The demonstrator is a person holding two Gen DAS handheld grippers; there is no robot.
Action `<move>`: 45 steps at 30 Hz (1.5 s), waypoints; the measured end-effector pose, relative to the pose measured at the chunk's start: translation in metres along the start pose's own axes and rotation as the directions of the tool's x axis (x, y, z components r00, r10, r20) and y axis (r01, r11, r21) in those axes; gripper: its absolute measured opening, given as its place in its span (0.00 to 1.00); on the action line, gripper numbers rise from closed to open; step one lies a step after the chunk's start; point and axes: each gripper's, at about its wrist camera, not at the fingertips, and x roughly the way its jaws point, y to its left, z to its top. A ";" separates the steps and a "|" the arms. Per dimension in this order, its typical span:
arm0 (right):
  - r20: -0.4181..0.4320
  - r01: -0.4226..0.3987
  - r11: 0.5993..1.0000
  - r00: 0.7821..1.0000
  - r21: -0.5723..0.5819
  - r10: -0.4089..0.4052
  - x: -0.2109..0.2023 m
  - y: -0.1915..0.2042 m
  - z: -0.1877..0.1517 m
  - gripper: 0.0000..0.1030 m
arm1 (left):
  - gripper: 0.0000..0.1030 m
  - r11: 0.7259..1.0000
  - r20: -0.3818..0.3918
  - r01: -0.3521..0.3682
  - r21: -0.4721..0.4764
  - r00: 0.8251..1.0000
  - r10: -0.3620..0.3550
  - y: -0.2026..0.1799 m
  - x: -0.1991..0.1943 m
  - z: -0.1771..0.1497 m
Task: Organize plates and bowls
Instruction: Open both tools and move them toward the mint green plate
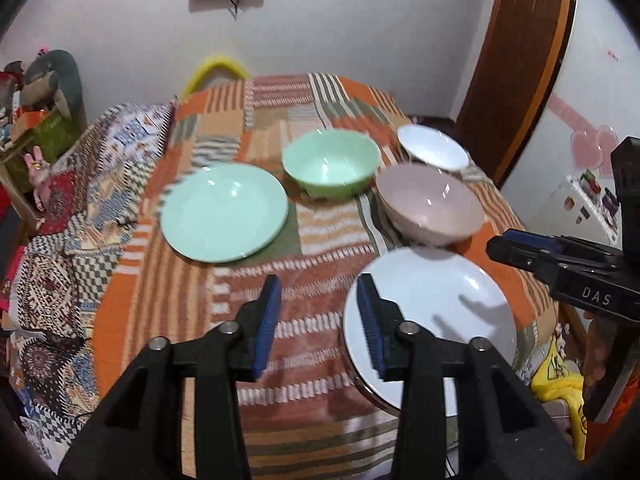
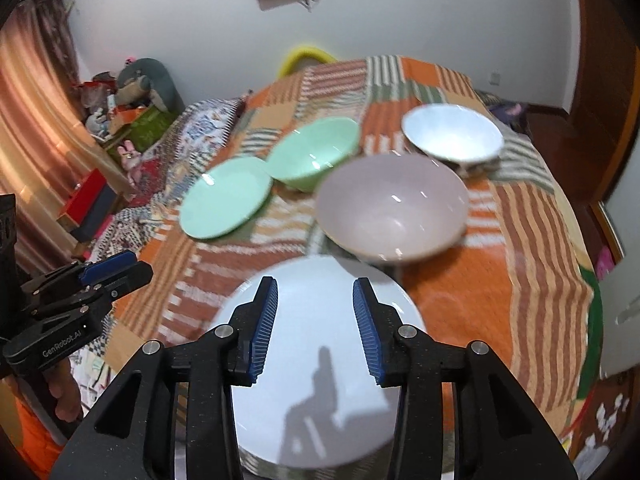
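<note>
at table's near edge: white plate [image 2: 320,360] overhangs; left gripper [image 1: 318,320], right gripper [image 2: 314,320] jaws apart, empty.

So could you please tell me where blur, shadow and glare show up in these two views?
Left wrist view: the cloth pattern is smeared by motion blur, a gripper shadow falls on the white plate, and small highlights sit in the pink bowl. Right wrist view: the green bowl is blurred and another shadow darkens the plate; fisheye bends both.

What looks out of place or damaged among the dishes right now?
Nothing stands out. The green plate, green bowl, pink bowl, white bowl and white plate sit upright, empty and unbroken.
</note>
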 end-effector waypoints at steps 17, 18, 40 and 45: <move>0.030 -0.086 0.991 0.996 -0.101 0.090 0.041 0.061 0.048 0.52 | 0.70 0.974 0.093 -0.155 -0.164 0.981 0.171 0.104 -0.004 0.035; 0.023 -0.086 0.991 0.996 -0.104 0.089 0.046 0.062 0.049 0.52 | 0.70 0.973 0.089 -0.159 -0.169 0.980 0.176 0.109 -0.001 0.035; -0.167 -0.041 0.989 0.986 -0.142 0.017 0.163 0.069 0.079 0.43 | 0.54 0.965 -0.067 -0.121 -0.232 0.992 0.108 0.202 0.130 0.046; -0.241 -0.059 0.991 0.970 -0.118 0.029 0.191 0.066 0.081 0.30 | 0.42 0.970 -0.097 -0.112 -0.218 0.991 0.092 0.211 0.154 0.052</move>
